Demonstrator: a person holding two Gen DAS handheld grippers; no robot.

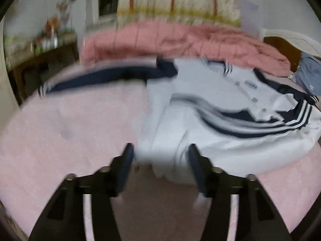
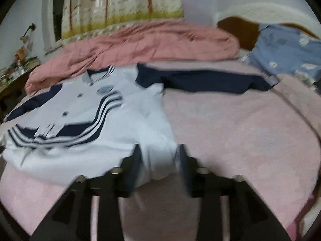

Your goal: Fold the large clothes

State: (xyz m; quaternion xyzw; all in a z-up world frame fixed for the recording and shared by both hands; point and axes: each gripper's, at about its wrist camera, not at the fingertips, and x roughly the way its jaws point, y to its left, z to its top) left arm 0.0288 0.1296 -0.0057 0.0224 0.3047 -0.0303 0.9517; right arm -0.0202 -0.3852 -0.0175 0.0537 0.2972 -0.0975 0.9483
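Both the left gripper (image 1: 160, 152) and right gripper (image 2: 159, 152) stand parted, gripping nothing, over the hem of the white-and-navy jacket (image 2: 84, 108) spread on the pink bedsheet (image 2: 240, 124): soft, light, floppy; best pinched at hem corners or sleeve cuffs.

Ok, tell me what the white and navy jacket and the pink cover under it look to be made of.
White and navy jacket: looks like smooth, thin synthetic sportswear fabric, matte, lying in soft folds; blur leaves the weave unclear. Pink cover: seems a soft, fuzzy cloth, perhaps fleece or terry, matte with a faintly mottled surface.
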